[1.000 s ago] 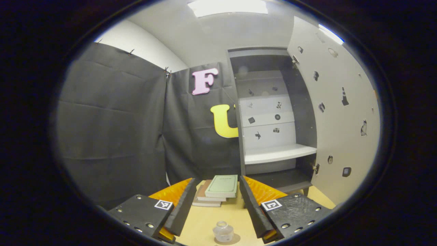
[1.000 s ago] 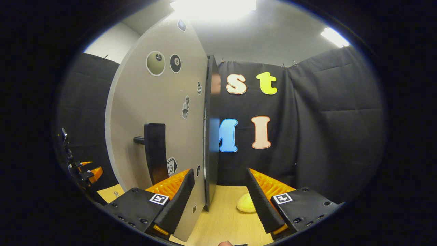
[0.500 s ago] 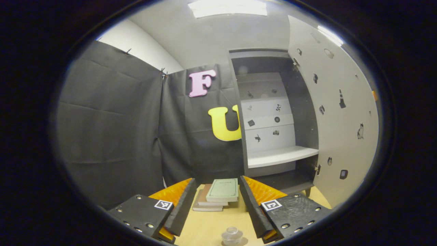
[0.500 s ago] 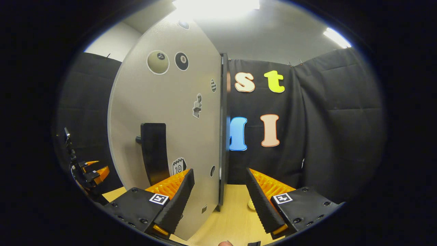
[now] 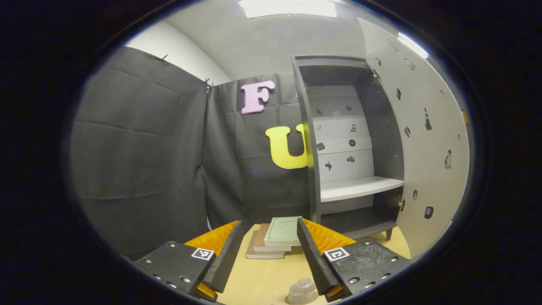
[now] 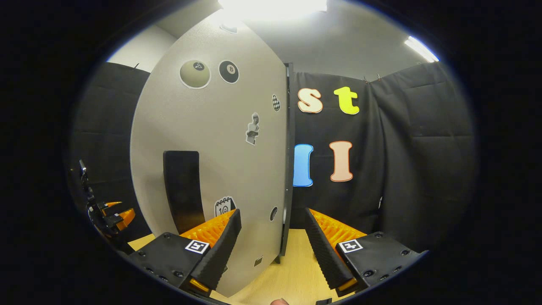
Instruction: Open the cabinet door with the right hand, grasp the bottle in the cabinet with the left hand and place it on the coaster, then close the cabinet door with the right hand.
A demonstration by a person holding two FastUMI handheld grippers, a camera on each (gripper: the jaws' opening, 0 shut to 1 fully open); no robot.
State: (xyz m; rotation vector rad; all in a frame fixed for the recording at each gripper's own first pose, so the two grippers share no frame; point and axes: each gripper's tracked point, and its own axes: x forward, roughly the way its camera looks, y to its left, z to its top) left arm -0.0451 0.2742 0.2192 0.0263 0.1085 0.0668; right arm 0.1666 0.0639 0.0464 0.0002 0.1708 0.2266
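Observation:
The grey cabinet (image 5: 313, 140) stands open, its door (image 5: 427, 140) swung out to the right. A small clear glass bottle (image 5: 301, 290) sits on the wooden table just below my left gripper (image 5: 269, 231), close to the right finger. That gripper is open and holds nothing. The coaster under the bottle is hard to make out. In the right gripper view I face the door's outer side (image 6: 220, 140) with its black handle (image 6: 182, 186). My right gripper (image 6: 272, 218) is open in front of the door, touching nothing.
A stack of books (image 5: 277, 239) lies on the table (image 5: 262, 279) between the left fingers and the cabinet. A white shelf (image 5: 360, 188) crosses the cabinet. The left gripper (image 6: 112, 212) shows at the far left of the right gripper view. Black cloth walls surround the booth.
The right gripper view has shifted, so the door's outer face and handle look wider and more face-on, and a yellow object on the table is hidden. The bottle sits nearer the left gripper's right finger.

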